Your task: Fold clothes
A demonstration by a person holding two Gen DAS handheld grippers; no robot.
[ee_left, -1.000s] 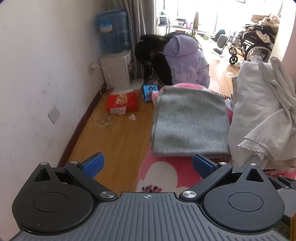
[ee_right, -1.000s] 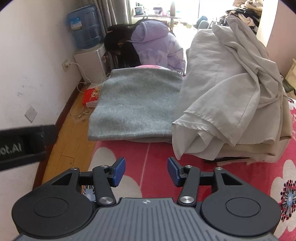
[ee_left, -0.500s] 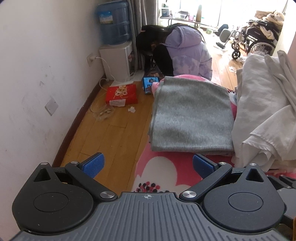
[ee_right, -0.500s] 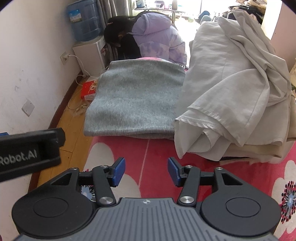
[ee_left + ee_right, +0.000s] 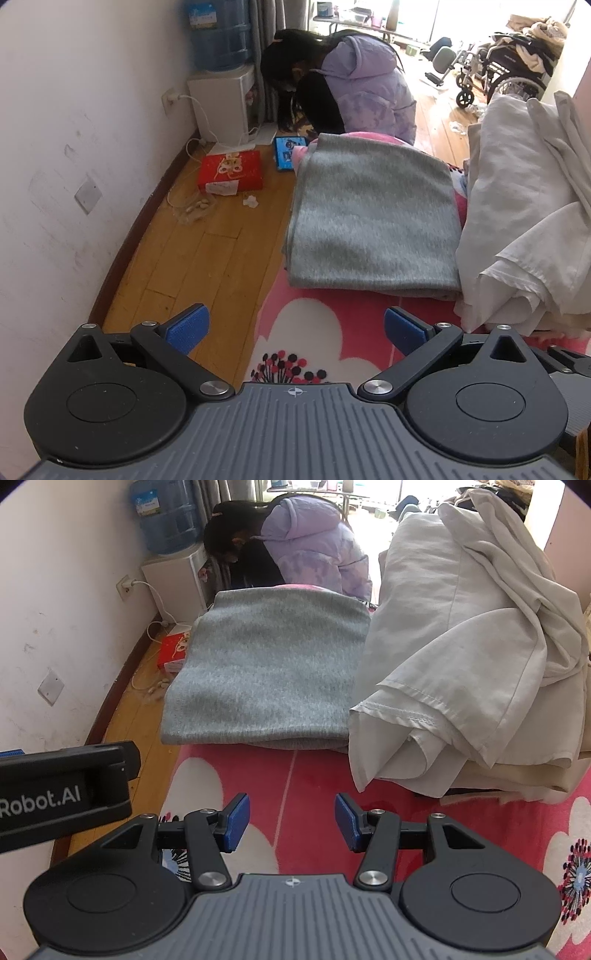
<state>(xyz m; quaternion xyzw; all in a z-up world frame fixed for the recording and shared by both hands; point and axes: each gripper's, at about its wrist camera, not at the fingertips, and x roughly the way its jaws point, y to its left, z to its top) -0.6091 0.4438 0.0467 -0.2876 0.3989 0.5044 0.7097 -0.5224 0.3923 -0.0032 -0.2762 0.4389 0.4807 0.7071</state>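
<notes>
both claws empty: left claw (image 5: 293,325) wide, right claw (image 5: 291,821) half open. folded grey garment (image 5: 269,672) mid-frame, soft, limp; grip near edge corners.

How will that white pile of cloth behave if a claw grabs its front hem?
Likely floppy: the white cloth pile hangs in loose folds, and its stitched hem curls freely. Probably only the top layer would lift, since several layers are stacked. It may drag on the folded grey garment it seems to butt against.
</notes>
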